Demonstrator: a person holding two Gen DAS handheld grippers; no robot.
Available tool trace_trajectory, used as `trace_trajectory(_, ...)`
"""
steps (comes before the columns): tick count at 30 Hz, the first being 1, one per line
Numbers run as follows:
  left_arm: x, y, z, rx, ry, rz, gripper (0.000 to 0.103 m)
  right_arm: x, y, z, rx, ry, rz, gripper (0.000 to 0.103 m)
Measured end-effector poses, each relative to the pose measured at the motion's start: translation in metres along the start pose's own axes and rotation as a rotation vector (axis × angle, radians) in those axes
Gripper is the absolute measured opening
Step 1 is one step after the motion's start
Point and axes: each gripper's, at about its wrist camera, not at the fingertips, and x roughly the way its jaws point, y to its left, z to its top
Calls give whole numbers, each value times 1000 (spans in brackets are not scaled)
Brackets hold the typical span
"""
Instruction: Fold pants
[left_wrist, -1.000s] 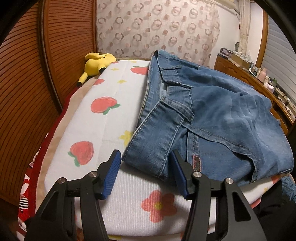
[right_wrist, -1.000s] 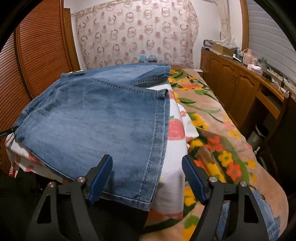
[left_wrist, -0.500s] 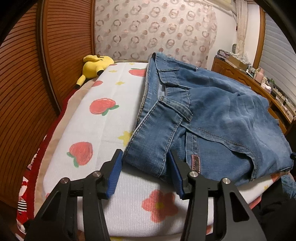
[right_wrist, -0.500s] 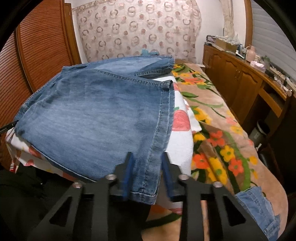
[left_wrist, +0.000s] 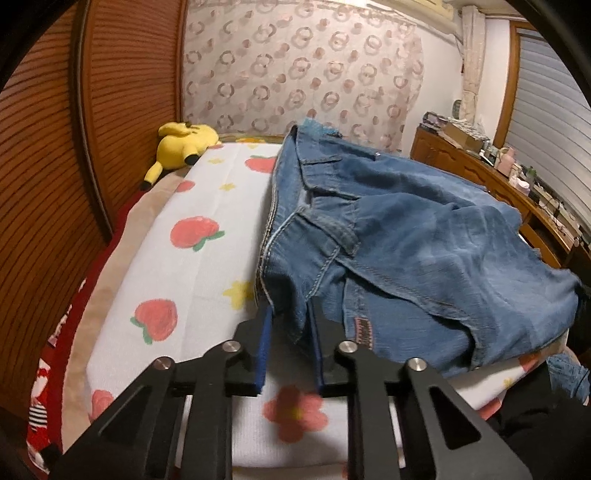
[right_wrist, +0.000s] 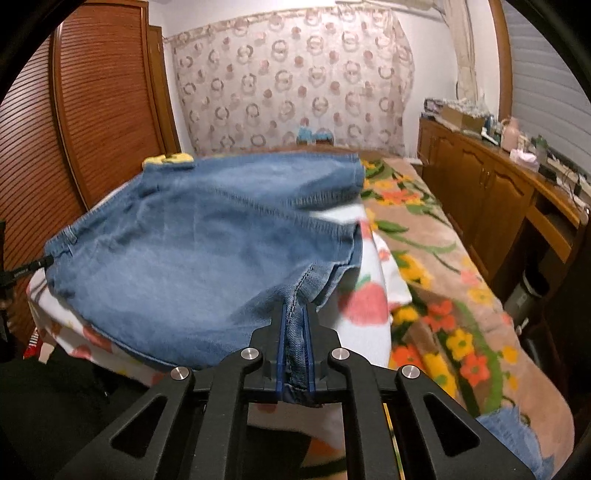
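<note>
Blue denim pants (left_wrist: 406, 236) lie on a white strawberry-print sheet (left_wrist: 192, 236) on the bed. My left gripper (left_wrist: 290, 325) is shut on the near waistband corner of the pants, which is lifted off the sheet. In the right wrist view the pants (right_wrist: 207, 251) are raised, and my right gripper (right_wrist: 294, 332) is shut on the near hem seam. The blue pads (right_wrist: 281, 347) press the denim flat. The left gripper's tip shows at the pants' far left edge (right_wrist: 29, 271).
A yellow plush toy (left_wrist: 183, 146) lies at the far left of the bed. A brown louvred wardrobe (left_wrist: 55, 166) stands on the left. A floral blanket (right_wrist: 436, 280) covers the bed's right side. A wooden dresser (right_wrist: 498, 192) with clutter runs along the right.
Both grippers closed from open onto the pants: the left on the waistband corner, the right on the hem. Both corners have lifted off the sheet.
</note>
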Motion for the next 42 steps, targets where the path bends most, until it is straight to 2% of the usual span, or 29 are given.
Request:
trace_trajectory(14, -51, -15, 33, 31, -135, -26, 12, -11, 11, 29, -76, -161, -4, 5)
trace_trajectory(19, -70, -10, 45, 11, -187, -23, 11, -15, 15, 27, -100, -207, -8, 5)
trace_trajectory(26, -98, -20, 55, 46, -244, -45, 11, -25, 13, 24, -112, -277, -20, 4)
trace_trajectory(34, -73, -24, 70, 64, -225, -32, 11, 1, 20, 15, -128, -271, -48, 4)
trace_trajectory(42, -43, -38, 99, 102, -216, -17, 11, 31, 20, 36, -131, -258, -83, 4)
